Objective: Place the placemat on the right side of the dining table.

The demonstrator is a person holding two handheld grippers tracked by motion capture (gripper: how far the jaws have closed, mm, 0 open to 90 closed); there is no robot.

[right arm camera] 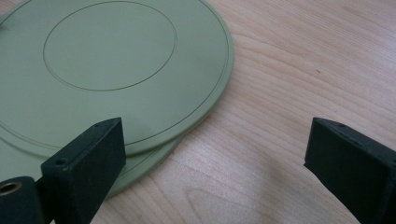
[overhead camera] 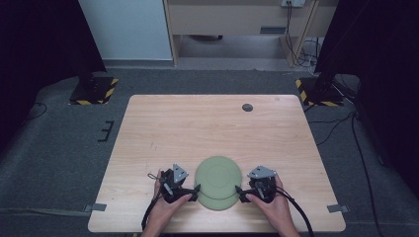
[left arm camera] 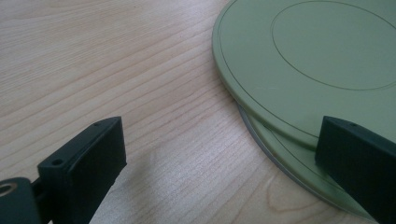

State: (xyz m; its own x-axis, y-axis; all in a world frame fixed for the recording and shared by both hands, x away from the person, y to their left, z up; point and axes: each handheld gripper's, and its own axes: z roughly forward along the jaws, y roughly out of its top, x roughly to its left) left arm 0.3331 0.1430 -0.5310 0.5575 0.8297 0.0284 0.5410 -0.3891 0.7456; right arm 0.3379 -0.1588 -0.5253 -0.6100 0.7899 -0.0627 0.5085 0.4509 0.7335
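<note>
Even, soft overhead light on the table (overhead camera: pixel 163 123) — dark surroundings, faint shadows, near edges slightly blurred.

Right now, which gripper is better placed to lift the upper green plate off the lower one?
Probably the left gripper: its open fingers already reach over the edge where the upper plate overlaps the lower plate. The right gripper is similarly close, also open.

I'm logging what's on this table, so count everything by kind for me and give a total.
Green plates: 2, stacked, the upper plate offset over the lower plate
Grippers: 2, left gripper and right gripper, both open
Grey disc near the far edge: 1
Total: 5
</note>
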